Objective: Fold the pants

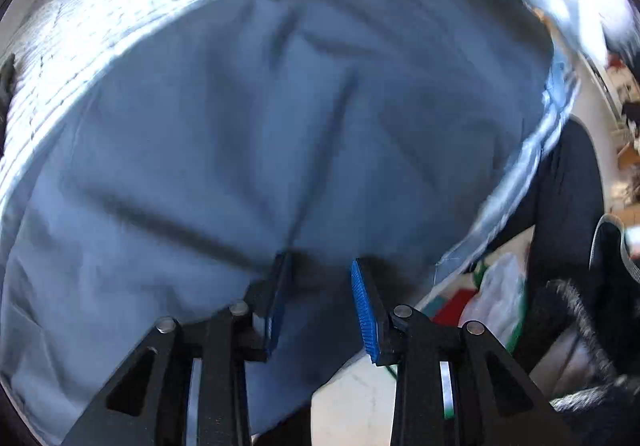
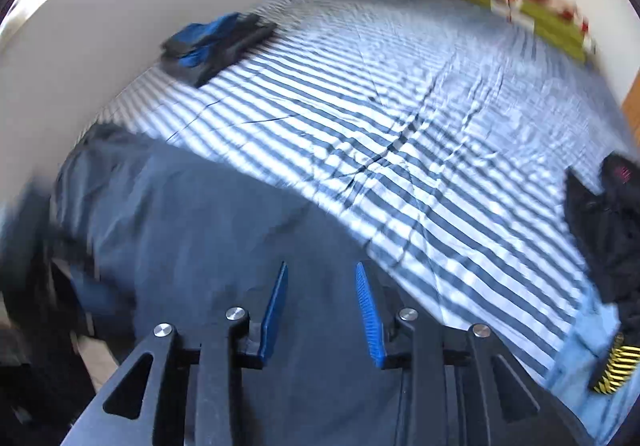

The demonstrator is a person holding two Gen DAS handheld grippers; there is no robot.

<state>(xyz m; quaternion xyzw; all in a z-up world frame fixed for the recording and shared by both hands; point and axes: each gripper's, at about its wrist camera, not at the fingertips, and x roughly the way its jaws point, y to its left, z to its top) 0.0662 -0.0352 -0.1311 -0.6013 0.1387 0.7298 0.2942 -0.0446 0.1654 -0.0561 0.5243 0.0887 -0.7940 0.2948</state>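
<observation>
Both my left gripper (image 1: 320,306) and right gripper (image 2: 322,310) stand released above the pants (image 1: 280,118), which fill the lower frame, partly folded, final folds remaining.

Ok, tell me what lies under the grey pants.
The grey pants lie spread on the striped bedsheet, which shows beyond their edge. Whatever sits directly beneath the cloth is covered and cannot be seen.

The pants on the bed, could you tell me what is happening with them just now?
A person with a handheld tool in each hand is folding grey-blue pants spread on a striped bed sheet. Both the left tool and the right tool hover open above the fabric, gripping nothing. A folded pile of clothes sits further back.
</observation>
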